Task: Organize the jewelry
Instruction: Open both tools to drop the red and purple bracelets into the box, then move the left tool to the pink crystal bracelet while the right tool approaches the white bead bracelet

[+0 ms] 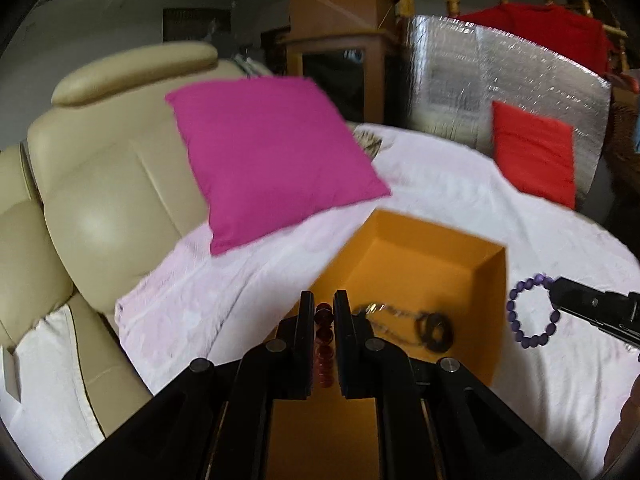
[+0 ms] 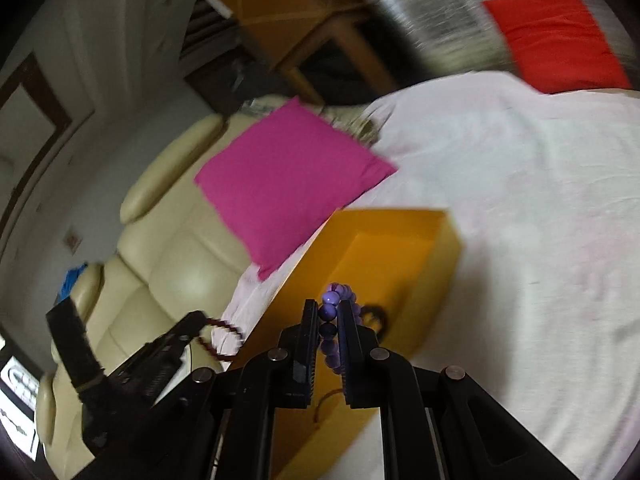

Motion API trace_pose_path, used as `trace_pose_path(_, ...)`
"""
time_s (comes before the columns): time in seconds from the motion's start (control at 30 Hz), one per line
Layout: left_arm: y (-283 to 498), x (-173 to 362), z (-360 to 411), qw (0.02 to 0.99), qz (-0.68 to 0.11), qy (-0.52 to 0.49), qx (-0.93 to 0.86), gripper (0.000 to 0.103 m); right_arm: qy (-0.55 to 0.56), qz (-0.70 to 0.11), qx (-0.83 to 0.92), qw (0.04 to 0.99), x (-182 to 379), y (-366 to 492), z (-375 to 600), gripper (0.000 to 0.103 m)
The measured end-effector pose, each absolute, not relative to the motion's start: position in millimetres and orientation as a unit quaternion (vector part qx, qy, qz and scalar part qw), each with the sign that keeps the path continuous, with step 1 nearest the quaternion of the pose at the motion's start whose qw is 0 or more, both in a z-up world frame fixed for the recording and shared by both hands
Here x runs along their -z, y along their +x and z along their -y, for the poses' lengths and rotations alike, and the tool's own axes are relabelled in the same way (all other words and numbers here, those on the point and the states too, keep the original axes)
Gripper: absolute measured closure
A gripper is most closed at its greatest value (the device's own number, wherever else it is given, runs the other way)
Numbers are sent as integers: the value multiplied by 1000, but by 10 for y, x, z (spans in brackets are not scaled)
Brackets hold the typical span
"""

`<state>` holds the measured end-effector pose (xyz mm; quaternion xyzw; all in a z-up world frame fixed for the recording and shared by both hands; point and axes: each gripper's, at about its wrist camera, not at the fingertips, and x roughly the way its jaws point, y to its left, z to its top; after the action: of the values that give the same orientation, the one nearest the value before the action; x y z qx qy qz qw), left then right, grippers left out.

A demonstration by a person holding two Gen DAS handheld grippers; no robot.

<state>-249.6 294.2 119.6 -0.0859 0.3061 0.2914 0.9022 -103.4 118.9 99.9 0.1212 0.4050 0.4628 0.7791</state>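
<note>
Both my grippers loaded, hovering at the orange box.

L gripper (image 1: 324, 312) clamped narrow on a dark red bead bracelet (image 1: 324, 354), right over the orange box (image 1: 486, 320) on the white sheet (image 1: 460, 200); a dark chain necklace (image 1: 434, 328) lies inside. R gripper (image 2: 329, 314) pinched on a purple bead bracelet (image 2: 334, 354), above the box's near wall. Pink cushion (image 1: 272, 156) beyond.

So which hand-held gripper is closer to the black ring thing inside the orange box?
Left. The left hand-held gripper hovers over the orange cardboard box, beside the black ring pendant; the right hand-held gripper is outside it.
</note>
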Motion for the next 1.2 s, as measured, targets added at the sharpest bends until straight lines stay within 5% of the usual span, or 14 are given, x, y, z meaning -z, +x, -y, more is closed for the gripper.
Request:
trace_pose_path(0.4, -2430, -604, -3254, 875, -371, -141, -278, 94, 72, -519, -461, 716, -426, -1051, -2115, 89)
trace_pose_path(0.47, -2411, -573, -3257, 871, -377, -137, -282, 81, 68, -526, -437, 726, -400, -973, -2067, 86)
trace_pose_path(0.6, -2435, -628, -3229, 875, -365, -133, -290, 60, 105, -505, -424, 745, -554, -844, -1764, 71)
trace_pose_path(0.93, -2339, -1000, -2817, 895, -341, -106, -268, 57, 124, -446, -369, 806, -999, -707, -614, 71)
trace_pose_path(1.2, -1912, -1377, -1858, 924, -328, -42, -194, 41, 206, -415, -272, 844, -1042, -493, 897, 71)
